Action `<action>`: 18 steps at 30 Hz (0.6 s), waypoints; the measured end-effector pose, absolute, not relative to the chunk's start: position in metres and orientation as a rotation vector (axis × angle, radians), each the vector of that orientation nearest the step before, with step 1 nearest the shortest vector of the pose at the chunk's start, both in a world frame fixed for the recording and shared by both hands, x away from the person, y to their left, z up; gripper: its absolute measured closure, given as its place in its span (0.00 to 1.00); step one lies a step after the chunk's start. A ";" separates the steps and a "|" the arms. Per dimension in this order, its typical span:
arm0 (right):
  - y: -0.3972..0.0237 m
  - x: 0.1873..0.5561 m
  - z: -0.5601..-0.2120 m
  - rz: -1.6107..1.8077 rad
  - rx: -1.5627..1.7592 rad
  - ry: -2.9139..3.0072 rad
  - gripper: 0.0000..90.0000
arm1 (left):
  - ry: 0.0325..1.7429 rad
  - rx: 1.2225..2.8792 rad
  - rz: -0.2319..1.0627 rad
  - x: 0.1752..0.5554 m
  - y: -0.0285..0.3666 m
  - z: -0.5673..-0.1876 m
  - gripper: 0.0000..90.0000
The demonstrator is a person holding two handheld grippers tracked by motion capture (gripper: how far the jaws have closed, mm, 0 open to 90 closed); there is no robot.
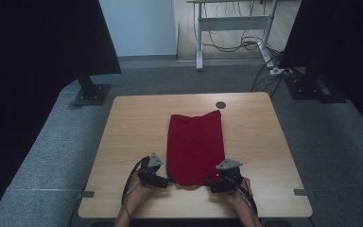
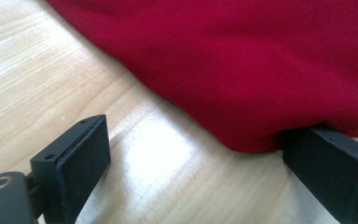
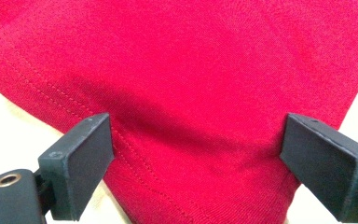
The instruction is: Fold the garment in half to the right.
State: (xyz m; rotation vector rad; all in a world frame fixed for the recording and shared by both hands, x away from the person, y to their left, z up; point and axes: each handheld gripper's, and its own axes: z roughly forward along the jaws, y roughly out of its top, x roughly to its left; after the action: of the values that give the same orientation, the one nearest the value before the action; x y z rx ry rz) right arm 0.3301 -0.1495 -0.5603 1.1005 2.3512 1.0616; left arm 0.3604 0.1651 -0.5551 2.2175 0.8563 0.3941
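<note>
While it lies flat in the middle of the table (image 1: 123, 137), the red cloth (image 1: 195, 146) runs lengthwise away from the person. The left gripper (image 1: 163, 180) gapes wide at its near left corner, one jaw touching the edge. The right gripper (image 1: 216, 185), equally wide, straddles the near right corner.

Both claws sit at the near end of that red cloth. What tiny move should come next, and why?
Probably shut both on the cloth. The right gripper is open with a near corner between its jaws. The left gripper is open too, but only one jaw touches the cloth's edge, so it likely needs a nudge inward first.
</note>
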 end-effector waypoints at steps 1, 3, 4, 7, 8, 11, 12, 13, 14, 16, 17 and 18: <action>-0.150 0.332 -0.560 1.063 1.100 2.350 0.10 | 0.860 2.217 0.394 0.365 0.165 -0.555 0.08; -0.150 0.337 -0.561 1.066 1.100 2.349 0.10 | 0.864 2.216 0.394 0.369 0.166 -0.555 0.08; -0.150 0.337 -0.561 1.066 1.100 2.349 0.10 | 0.864 2.216 0.394 0.369 0.166 -0.555 0.08; -0.149 0.342 -0.560 1.070 1.096 2.350 0.10 | 0.872 2.210 0.398 0.377 0.167 -0.555 0.08; -0.148 0.351 -0.560 1.071 1.096 2.350 0.10 | 0.872 2.210 0.398 0.377 0.167 -0.555 0.08; -0.148 0.362 -0.560 1.071 1.089 2.355 0.10 | 0.875 2.210 0.398 0.388 0.168 -0.555 0.07; -0.148 0.362 -0.560 1.071 1.089 2.355 0.10 | 0.875 2.210 0.398 0.388 0.168 -0.555 0.07; -0.148 0.365 -0.560 1.072 1.085 2.358 0.10 | 0.875 2.210 0.398 0.388 0.168 -0.555 0.07; -0.148 0.365 -0.560 1.072 1.085 2.358 0.10 | 0.874 2.207 0.399 0.396 0.169 -0.555 0.07; -0.147 0.374 -0.560 1.076 1.078 2.364 0.10 | 0.874 2.202 0.398 0.398 0.170 -0.556 0.06; -0.148 0.377 -0.560 1.077 1.074 2.366 0.10 | 0.874 2.202 0.398 0.398 0.170 -0.556 0.06; -0.148 0.377 -0.560 1.077 1.074 2.366 0.10 | 0.880 2.199 0.403 0.405 0.170 -0.556 0.06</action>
State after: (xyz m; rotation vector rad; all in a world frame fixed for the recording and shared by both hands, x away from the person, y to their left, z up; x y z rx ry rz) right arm 0.3768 -0.1476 -0.5599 1.0744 2.3663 1.0770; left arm 0.4047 0.1699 -0.5557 2.1987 0.8801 0.4029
